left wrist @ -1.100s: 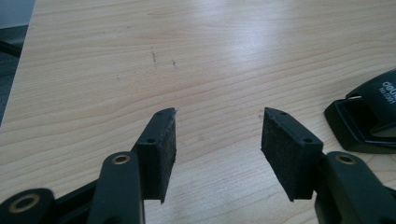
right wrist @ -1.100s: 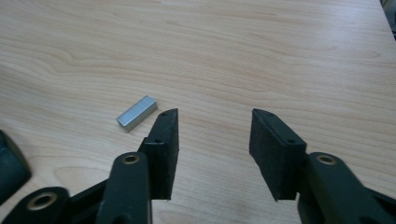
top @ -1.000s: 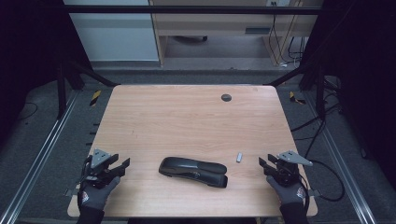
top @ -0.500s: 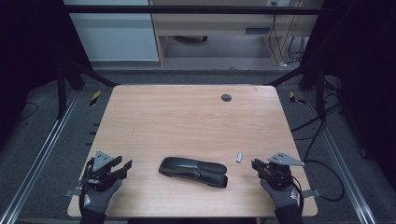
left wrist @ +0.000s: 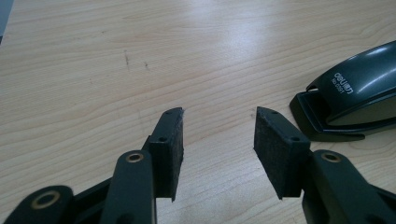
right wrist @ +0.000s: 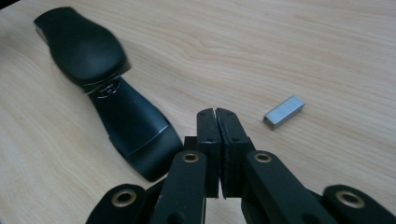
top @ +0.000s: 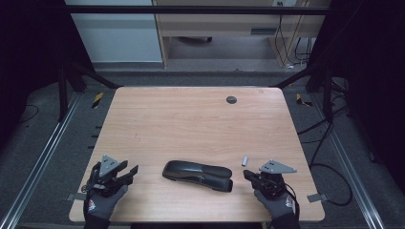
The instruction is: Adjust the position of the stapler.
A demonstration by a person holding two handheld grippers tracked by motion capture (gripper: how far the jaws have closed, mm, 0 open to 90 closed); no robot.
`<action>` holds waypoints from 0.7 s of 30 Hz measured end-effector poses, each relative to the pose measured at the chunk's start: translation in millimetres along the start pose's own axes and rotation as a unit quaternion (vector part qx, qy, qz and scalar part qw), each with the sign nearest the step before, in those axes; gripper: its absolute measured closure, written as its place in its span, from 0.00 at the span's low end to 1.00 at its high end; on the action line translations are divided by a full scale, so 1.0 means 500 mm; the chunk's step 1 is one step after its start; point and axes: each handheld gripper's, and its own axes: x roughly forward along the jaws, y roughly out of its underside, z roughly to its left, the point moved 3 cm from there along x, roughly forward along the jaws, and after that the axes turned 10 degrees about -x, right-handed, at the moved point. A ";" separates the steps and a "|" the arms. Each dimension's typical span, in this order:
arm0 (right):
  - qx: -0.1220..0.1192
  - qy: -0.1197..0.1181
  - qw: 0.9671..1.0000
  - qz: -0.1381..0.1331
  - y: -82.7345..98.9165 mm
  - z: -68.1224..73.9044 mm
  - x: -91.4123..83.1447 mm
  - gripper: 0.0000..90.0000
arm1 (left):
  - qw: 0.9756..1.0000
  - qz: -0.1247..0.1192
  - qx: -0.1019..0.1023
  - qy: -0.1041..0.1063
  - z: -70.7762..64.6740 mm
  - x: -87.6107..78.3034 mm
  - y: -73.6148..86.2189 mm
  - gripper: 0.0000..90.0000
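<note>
Near the bench's (top: 157, 119) front edge lies a black stapler (top: 198, 175), a staple strip (right wrist: 283, 112) just beside its right end. Right tongs (right wrist: 215, 114), just closing, are shut on nothing; left tongs (left wrist: 218, 133) stand open. Best reopen the right tongs before straddling the strip.

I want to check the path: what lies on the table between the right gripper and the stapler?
Nothing: the right gripper view shows bare wood between the shut right gripper and the stapler; the staple strip lies off to its other side.
</note>
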 end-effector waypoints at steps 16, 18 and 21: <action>-0.003 -0.050 0.999 0.013 0.009 0.055 0.026 1.00 | 1.000 -0.002 0.008 -0.004 -0.009 -0.005 -0.001 0.73; -0.005 -0.056 0.998 0.019 0.011 0.061 0.031 1.00 | 1.000 -0.001 0.007 -0.003 -0.010 -0.004 0.000 0.75; -0.012 -0.066 0.997 0.027 0.014 0.074 0.040 1.00 | 1.000 -0.001 0.010 -0.003 -0.010 -0.004 0.000 0.77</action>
